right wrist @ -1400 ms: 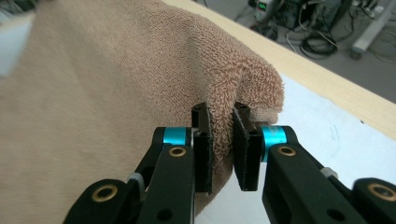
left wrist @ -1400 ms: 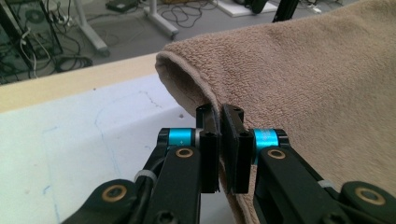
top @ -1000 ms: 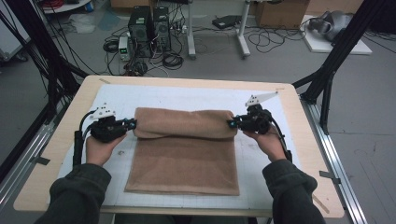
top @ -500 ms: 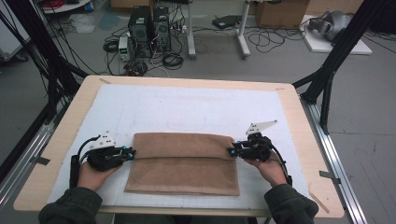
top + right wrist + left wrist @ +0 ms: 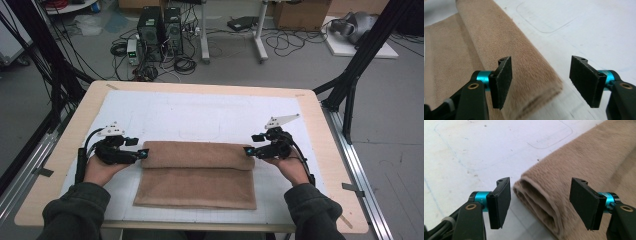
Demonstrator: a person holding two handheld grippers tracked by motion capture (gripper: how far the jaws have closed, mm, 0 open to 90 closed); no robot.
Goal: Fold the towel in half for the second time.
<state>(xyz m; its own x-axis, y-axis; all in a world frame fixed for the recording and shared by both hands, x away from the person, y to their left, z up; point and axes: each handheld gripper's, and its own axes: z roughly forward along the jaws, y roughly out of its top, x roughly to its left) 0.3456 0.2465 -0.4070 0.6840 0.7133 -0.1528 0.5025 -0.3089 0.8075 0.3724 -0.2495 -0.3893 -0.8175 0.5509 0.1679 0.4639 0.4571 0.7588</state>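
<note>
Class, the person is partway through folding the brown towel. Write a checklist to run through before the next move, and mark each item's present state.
1. Left tongs let go of the towel: ok, jaws have just been opening, pads off the cloth.
2. Right tongs let go: ok, jaws have just been opening, pads clear.
3. Folded roll lies flat on the towel's far half: ok.
4. Towel rests wholly on the white mat: ok.
5. Roll's ends line up with the layer beneath: cannot tell.

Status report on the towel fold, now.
Left gripper and right gripper: jaws just opened, nothing clamped. Brown towel lies folded on the white mat, its folded ends between the open jaws. Nothing in the way.
</note>
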